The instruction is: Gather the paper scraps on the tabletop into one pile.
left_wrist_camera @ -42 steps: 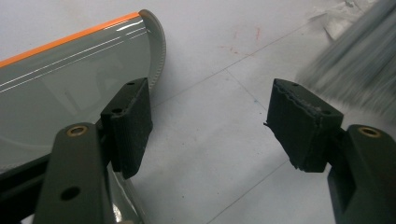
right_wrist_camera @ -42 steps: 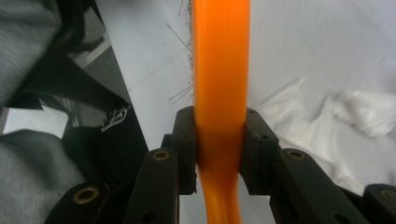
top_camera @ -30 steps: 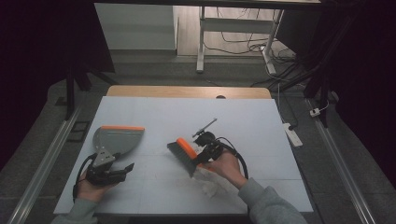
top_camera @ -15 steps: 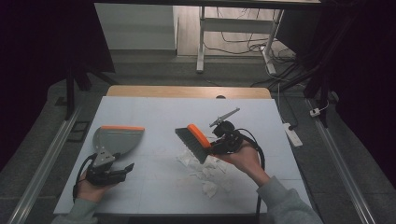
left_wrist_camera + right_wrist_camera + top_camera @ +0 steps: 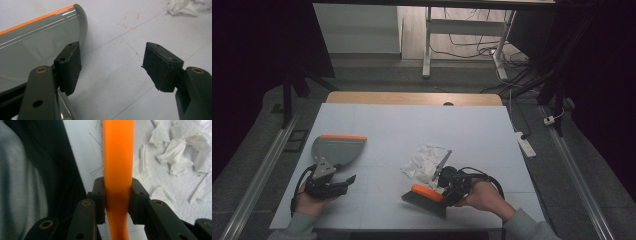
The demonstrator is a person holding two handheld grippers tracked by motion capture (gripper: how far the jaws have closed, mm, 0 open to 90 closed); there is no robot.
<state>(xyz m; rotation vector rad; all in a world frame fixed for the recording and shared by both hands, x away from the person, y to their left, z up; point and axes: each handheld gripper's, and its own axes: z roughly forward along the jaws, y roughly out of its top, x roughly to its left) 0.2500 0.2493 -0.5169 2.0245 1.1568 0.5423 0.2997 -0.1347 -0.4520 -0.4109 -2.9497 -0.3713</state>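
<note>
Clamping the brush [image 5: 426, 195] by its orange back, right gripper [image 5: 451, 183] sets bristles behind the paper scraps [image 5: 424, 161]; left gripper [image 5: 328, 181], jaws wide and empty, waits beside the dustpan [image 5: 337, 148].

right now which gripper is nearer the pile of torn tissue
Right. The right gripper, shut on the brush, sits just below the tissue pile. The left gripper is well off to the pile's left, by the dustpan.

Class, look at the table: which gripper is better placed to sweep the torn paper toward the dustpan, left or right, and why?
Right. The right gripper is shut on the brush, beside the paper scraps. The left gripper is open by the dustpan.
</note>
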